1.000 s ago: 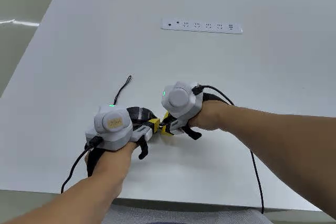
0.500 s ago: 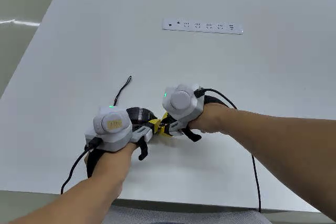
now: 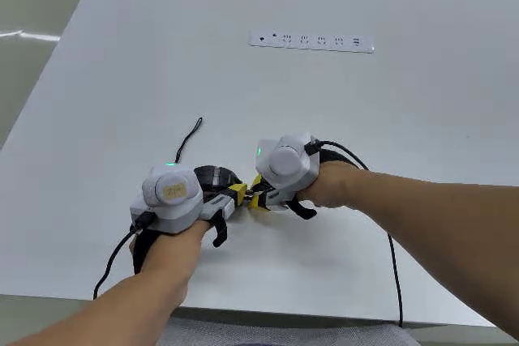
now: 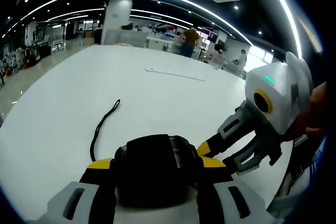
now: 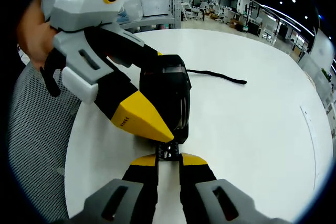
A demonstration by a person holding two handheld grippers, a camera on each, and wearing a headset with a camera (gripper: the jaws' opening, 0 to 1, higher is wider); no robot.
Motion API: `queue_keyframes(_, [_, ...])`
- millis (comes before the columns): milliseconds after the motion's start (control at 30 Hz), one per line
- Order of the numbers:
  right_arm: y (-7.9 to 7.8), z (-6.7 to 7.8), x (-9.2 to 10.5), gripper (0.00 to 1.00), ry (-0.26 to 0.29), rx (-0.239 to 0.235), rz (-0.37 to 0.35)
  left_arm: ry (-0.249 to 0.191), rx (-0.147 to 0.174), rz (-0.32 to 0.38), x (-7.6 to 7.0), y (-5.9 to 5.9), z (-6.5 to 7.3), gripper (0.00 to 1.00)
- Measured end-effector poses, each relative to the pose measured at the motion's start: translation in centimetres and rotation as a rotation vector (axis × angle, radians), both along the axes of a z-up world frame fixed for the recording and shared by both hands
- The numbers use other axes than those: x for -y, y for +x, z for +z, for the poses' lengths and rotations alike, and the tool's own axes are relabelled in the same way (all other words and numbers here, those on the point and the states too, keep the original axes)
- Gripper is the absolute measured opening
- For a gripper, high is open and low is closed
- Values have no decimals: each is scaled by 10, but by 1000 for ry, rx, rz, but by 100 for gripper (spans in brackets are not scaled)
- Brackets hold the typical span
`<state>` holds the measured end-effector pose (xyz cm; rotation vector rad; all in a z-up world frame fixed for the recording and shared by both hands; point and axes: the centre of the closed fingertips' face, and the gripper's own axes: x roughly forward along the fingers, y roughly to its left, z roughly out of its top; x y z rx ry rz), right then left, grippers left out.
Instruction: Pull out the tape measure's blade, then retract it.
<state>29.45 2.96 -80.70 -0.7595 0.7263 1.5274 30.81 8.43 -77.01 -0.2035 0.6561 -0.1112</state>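
Note:
The black tape measure rests on the white table near its front edge, with a black wrist strap trailing away from it. My left gripper is shut on its round case, a yellow-tipped finger on each side. My right gripper comes in from the right, shut on the blade's metal end hook at the case mouth. Very little blade shows between hook and case. The left gripper's yellow fingertip lies across the case in the right gripper view.
A white power strip lies far back on the table. Black cables run from both grippers toward the front edge. Open white tabletop spreads to the back and right. People stand in the distance beyond the table.
My right gripper has shifted slightly right and toward me with the hook. The left gripper and the case stay where they were.

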Motion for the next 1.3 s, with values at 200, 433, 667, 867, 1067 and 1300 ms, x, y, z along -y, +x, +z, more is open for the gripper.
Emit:
queue_keyframes(200, [-1,0,-5,14,9,-7,4,-2,-1,0,-1,0,0,59])
queue_keyframes(433, [-1,0,-6,14,14,-11,4,-6,-1,1,-1,0,0,59])
queue_keyframes(667, [-2,1,-8,14,19,-13,-1,-7,0,1,-1,-1,1,59])
queue_keyframes(867, [-2,1,-6,15,21,-14,-14,-6,5,1,0,-1,1,59])
queue_keyframes(1067, [-7,2,-6,21,25,-6,-11,-5,16,2,0,-1,2,59])
queue_keyframes(1300, [0,12,-4,35,68,10,-57,2,19,4,0,0,2,60])
